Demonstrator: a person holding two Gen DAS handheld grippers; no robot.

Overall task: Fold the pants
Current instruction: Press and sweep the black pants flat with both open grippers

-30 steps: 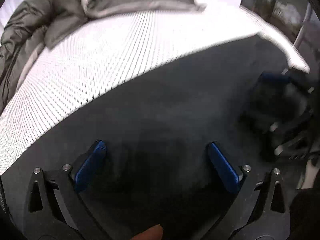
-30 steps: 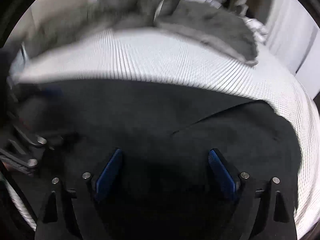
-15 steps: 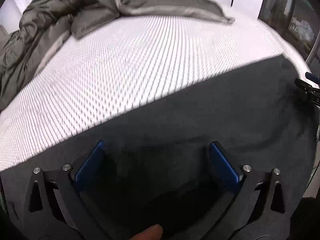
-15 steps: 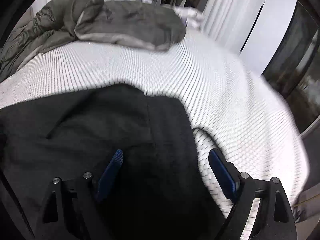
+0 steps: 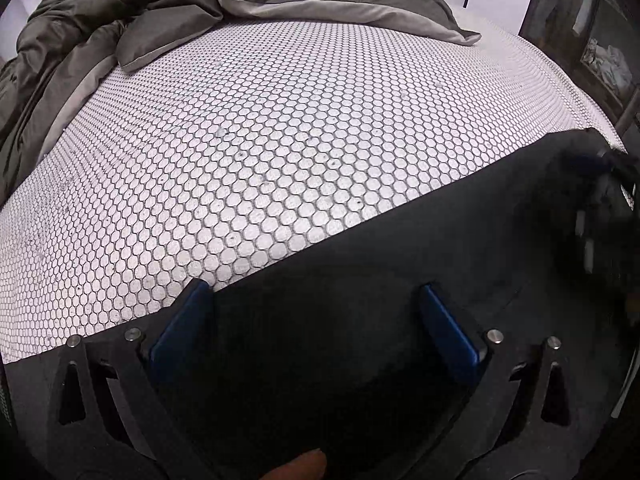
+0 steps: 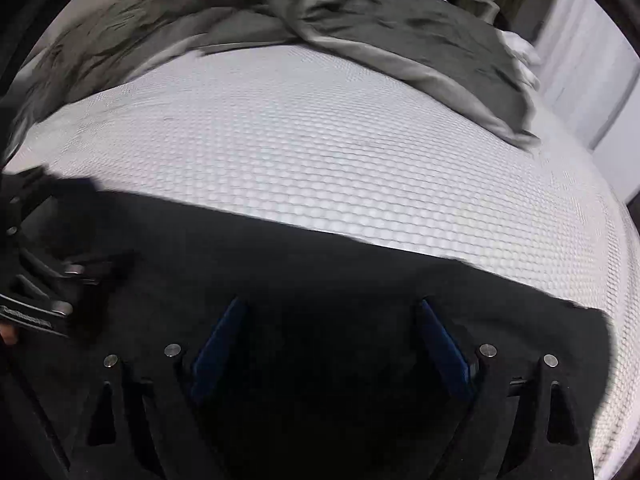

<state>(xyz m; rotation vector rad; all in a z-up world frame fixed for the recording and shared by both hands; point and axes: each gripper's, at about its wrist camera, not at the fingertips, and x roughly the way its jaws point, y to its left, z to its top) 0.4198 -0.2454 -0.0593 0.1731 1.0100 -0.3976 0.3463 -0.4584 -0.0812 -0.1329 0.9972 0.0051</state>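
Black pants [image 5: 380, 264] spread flat along the near edge of the bed [image 5: 280, 140], over its white honeycomb cover. Left gripper [image 5: 312, 316] low above the pants, blue fingers [image 5: 180, 328] wide apart, nothing between them. Right gripper [image 6: 332, 340] likewise over the pants, fingers [image 6: 444, 344] spread wide, gripping nothing. Rumpled grey duvet [image 5: 120, 12] heaped at the far side of the bed.
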